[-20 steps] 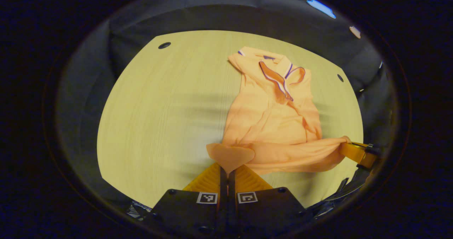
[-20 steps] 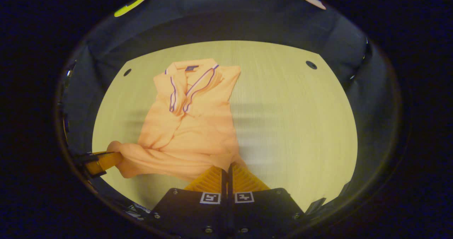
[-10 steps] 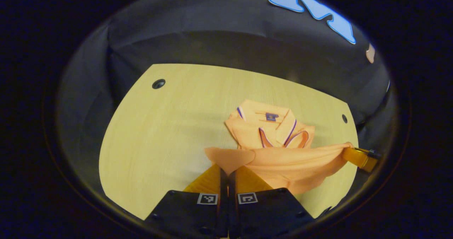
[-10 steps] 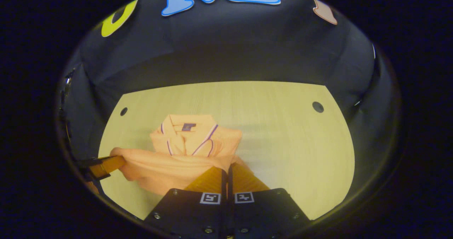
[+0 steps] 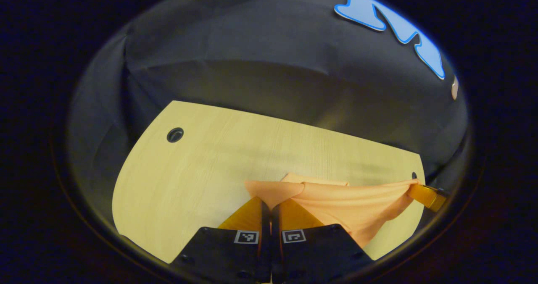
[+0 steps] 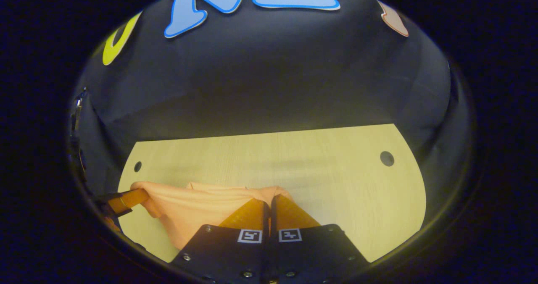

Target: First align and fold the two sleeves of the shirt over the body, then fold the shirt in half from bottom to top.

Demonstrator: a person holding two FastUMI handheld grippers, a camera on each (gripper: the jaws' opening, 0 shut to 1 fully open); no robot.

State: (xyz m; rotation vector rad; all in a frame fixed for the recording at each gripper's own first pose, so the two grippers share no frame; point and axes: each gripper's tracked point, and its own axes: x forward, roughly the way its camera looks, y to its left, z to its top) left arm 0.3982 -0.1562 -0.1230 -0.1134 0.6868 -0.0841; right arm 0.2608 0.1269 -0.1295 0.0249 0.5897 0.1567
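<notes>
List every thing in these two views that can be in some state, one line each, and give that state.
Shirt: lifted by its bottom hem, stretched between both grippers.
Left gripper: fingers shut on the hem.
Right gripper: fingers shut on the hem.
Table: bare wood beside the shirt.

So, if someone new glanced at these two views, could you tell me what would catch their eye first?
First, the orange shirt, stretched taut between the two grippers above the pale wooden table. In the left gripper view, the left gripper is shut on one corner of the cloth at bottom centre, with the other gripper pinching the far corner at the right edge. In the right gripper view, the right gripper is shut on the shirt in the same way.
</notes>
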